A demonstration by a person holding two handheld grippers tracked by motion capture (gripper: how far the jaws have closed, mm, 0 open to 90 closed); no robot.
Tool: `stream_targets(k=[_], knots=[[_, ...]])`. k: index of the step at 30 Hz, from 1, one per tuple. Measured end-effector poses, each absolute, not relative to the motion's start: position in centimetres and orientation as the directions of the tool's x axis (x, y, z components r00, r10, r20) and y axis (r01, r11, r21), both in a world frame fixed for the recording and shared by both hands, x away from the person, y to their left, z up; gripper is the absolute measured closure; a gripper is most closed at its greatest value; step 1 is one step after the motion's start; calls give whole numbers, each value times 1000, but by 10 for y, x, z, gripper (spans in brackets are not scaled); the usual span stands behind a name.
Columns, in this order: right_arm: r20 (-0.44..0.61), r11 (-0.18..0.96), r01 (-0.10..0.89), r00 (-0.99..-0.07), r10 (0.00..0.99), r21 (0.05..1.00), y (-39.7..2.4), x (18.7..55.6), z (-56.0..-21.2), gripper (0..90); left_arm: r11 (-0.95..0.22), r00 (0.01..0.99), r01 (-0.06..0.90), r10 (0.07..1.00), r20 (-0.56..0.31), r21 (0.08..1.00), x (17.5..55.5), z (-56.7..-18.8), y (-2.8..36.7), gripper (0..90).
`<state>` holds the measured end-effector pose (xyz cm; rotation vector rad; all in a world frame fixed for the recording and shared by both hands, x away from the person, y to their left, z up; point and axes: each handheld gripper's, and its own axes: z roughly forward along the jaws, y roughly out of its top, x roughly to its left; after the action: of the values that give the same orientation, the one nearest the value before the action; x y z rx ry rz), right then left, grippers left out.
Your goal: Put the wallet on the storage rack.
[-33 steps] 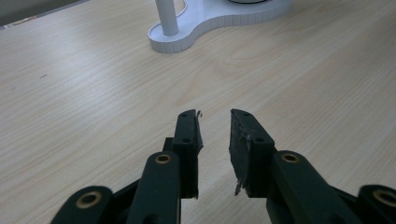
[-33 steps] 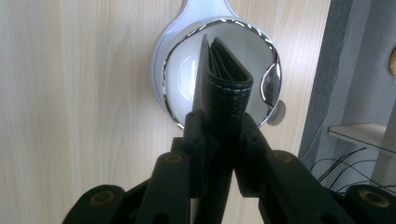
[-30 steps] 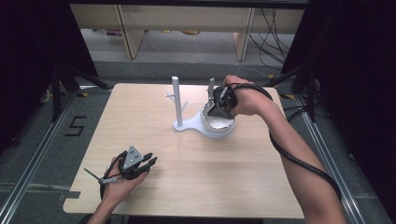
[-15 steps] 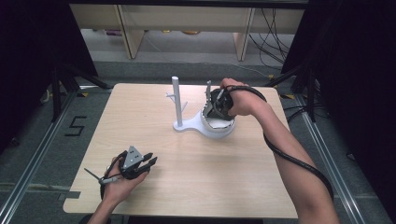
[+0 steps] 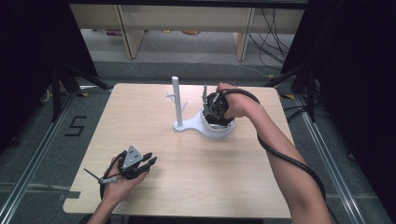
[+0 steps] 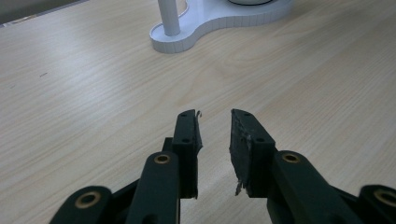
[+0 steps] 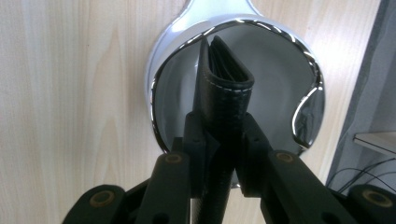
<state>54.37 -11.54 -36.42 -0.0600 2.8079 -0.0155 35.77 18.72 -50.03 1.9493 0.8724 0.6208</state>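
Right gripper [image 7: 223, 140], jaws closed on a folded black wallet [image 7: 224, 93], holds it over the shiny bowl [image 7: 280, 79] of a white stand [image 5: 187, 125] at the counter's [image 5: 210, 186] far side. Left gripper [image 6: 215, 140] rests near the front-left edge, jaws slightly parted, gripping nothing.

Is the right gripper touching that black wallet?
Touching. In the right gripper view, the right gripper has both jaws pressed against the folded black wallet, over the shiny dish.
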Motion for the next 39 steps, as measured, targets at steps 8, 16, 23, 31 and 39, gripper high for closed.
stream_targets(k=[8,16,23,31,39], knots=[[-332,1000,-18,-943,-21,-11,-117,547,-362,751,-358,628,332,774,78,873,358,-500,186,711],[-407,998,44,-912,57,41,-123,555,-363,648,-344,626,336,777,65,877,358,-501,186,702],[-533,990,71,-837,126,122,-131,564,-363,545,-351,627,333,775,72,875,358,-501,187,701],[-574,977,111,-795,197,182,-140,563,-354,467,-350,627,329,776,74,877,359,-501,188,685],[-577,971,127,-786,224,204,-150,557,-352,488,-352,622,330,779,78,876,358,-499,188,678]])
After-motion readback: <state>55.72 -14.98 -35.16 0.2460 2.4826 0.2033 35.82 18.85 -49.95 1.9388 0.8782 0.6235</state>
